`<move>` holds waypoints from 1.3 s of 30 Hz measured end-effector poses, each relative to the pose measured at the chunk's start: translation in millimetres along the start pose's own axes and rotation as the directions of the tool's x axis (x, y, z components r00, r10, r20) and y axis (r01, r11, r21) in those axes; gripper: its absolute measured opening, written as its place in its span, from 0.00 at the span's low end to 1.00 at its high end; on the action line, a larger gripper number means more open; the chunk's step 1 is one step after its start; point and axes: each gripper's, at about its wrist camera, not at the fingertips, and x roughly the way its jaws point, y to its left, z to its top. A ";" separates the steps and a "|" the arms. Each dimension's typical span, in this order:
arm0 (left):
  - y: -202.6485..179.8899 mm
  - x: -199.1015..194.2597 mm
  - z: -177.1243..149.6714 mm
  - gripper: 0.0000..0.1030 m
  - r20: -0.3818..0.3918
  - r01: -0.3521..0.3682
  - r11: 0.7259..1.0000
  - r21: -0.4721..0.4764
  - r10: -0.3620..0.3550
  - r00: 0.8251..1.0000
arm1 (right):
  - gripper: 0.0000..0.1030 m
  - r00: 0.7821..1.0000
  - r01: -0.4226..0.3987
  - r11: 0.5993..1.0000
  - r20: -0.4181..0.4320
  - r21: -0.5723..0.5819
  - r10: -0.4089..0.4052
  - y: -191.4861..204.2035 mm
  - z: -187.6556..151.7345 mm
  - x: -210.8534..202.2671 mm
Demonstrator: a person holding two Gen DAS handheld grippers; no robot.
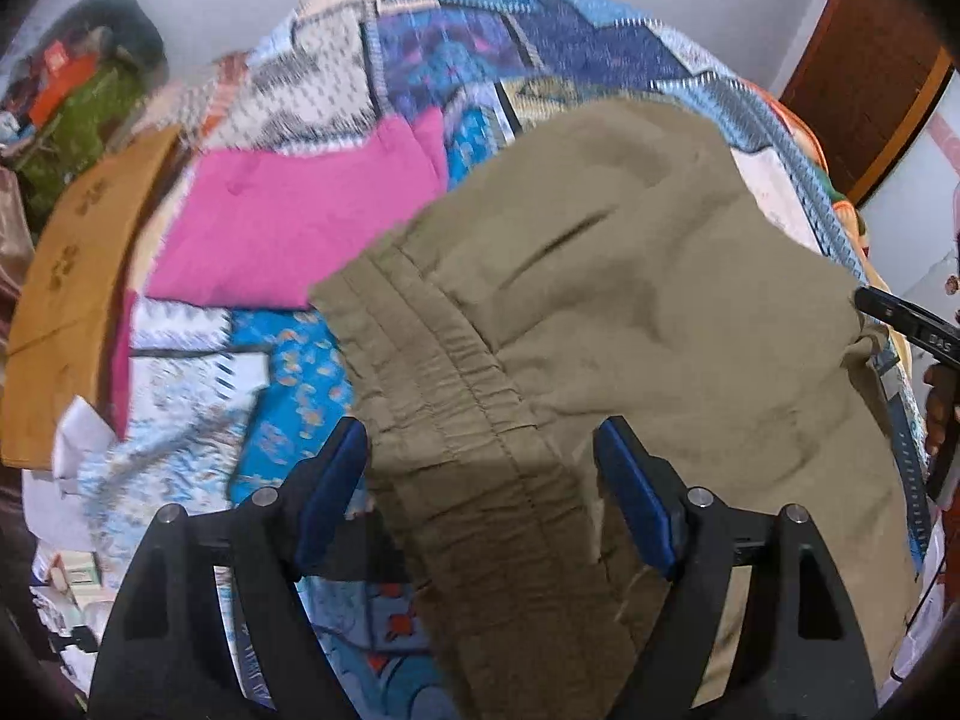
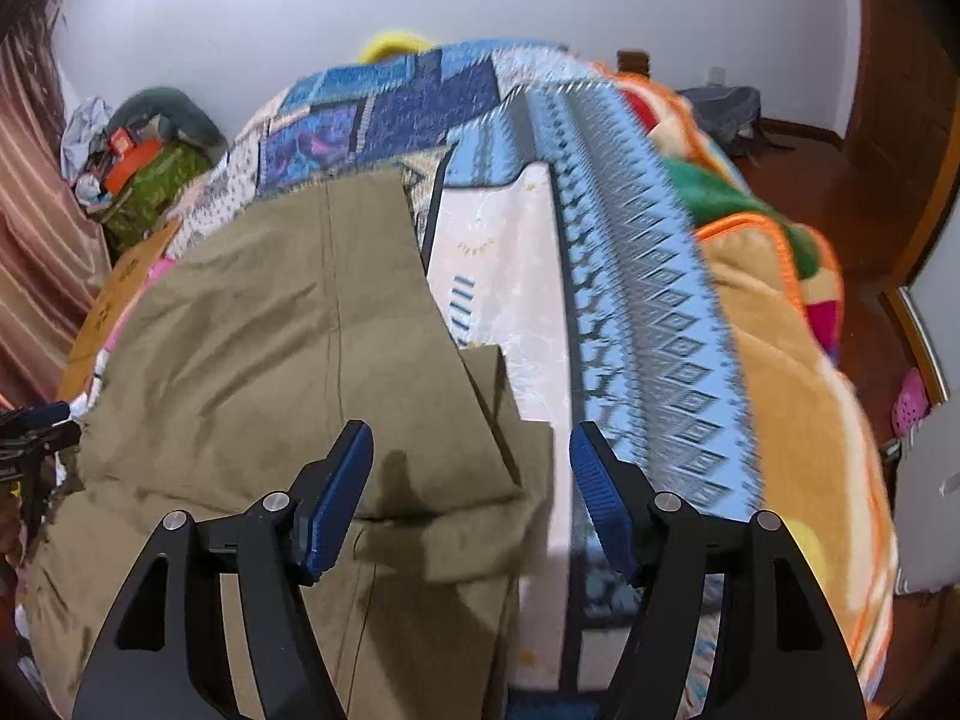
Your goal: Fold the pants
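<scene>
Olive-khaki pants (image 1: pixel 630 276) lie spread on a patterned blue bedspread (image 1: pixel 456 42). In the left wrist view their elastic waistband (image 1: pixel 456 414) runs between the fingers of my open left gripper (image 1: pixel 480 438). In the right wrist view the pants (image 2: pixel 270 336) show folded leg ends, and my open right gripper (image 2: pixel 471 441) hovers over a leg hem corner (image 2: pixel 498 468). The right gripper's tip also shows at the right edge of the left wrist view (image 1: pixel 900 318). The left gripper shows at the left edge of the right wrist view (image 2: pixel 36 432). Neither gripper holds cloth.
A folded pink garment (image 1: pixel 288 222) lies on the bed beyond the waistband. A brown cardboard box (image 1: pixel 66 276) stands at the bed's left edge. An orange fleece blanket (image 2: pixel 774 330) drapes the bed's right side. Clutter (image 2: pixel 132 162) sits by the wall; wooden floor and door are at right.
</scene>
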 end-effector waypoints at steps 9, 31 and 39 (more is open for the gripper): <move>10.5 3.3 -2.7 0.60 0.021 -0.002 0.998 -0.060 0.004 1.000 | 0.27 0.999 -0.003 0.999 -0.033 -0.050 0.002 9.6 -11.0 21.2; 26.8 -16.5 -2.2 0.69 0.035 -0.024 0.993 -0.113 0.028 0.999 | 0.16 0.987 0.138 0.974 -0.054 -0.182 -0.150 30.0 -13.4 12.4; 46.7 -56.6 17.0 0.69 0.117 -0.127 0.984 -0.129 0.142 0.983 | 0.46 0.987 0.142 0.972 0.097 -0.188 -0.125 44.6 -7.8 -46.3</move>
